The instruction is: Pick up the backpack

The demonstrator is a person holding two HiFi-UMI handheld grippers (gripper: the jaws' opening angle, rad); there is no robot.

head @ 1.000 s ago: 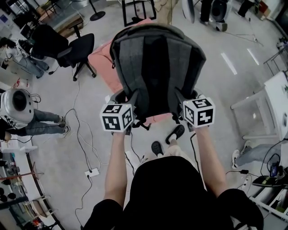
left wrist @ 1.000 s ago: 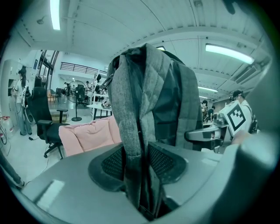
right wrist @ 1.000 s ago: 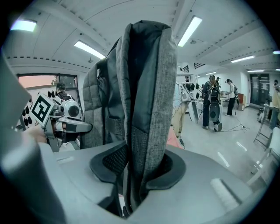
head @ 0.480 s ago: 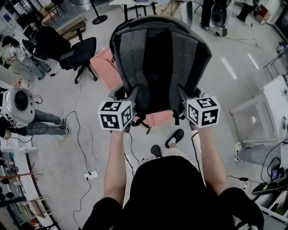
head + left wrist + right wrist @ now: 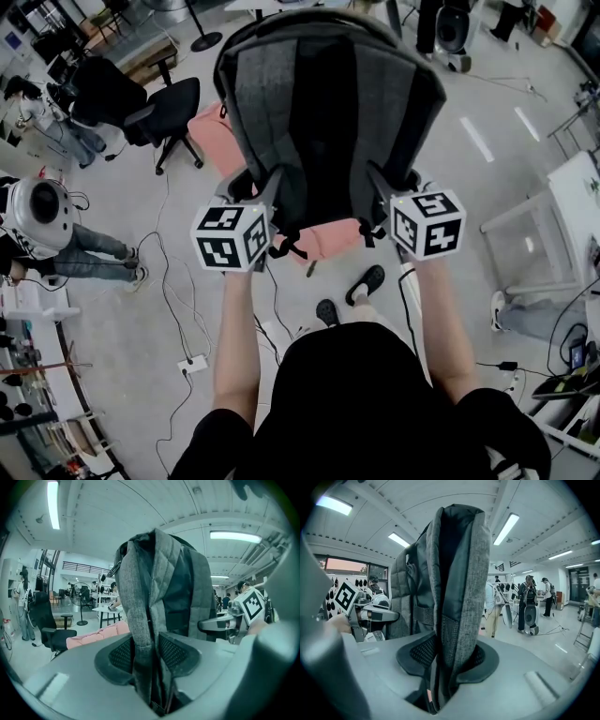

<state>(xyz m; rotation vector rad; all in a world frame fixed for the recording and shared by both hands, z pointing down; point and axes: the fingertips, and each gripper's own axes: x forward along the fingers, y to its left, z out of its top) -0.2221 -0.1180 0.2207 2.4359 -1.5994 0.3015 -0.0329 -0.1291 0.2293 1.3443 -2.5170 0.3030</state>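
Observation:
A grey and black backpack (image 5: 328,103) hangs in the air in front of me, back panel toward me, held by both shoulder straps. My left gripper (image 5: 265,217) is shut on the left strap (image 5: 140,634), which runs up between its pads. My right gripper (image 5: 384,211) is shut on the right strap (image 5: 457,620) in the same way. The pack rises well above both grippers, and its underside is hidden. In the left gripper view the backpack (image 5: 168,592) fills the middle; in the right gripper view the backpack (image 5: 440,573) does too.
A pink cushioned seat (image 5: 220,136) lies on the floor under the pack. A black office chair (image 5: 150,103) stands at the left, cables (image 5: 178,309) trail over the floor, and a white table (image 5: 572,216) is at the right. People sit and stand around the room's edges.
Both grippers have risen with the backpack, which now shows larger and higher in the head view, covering more of the pink seat.

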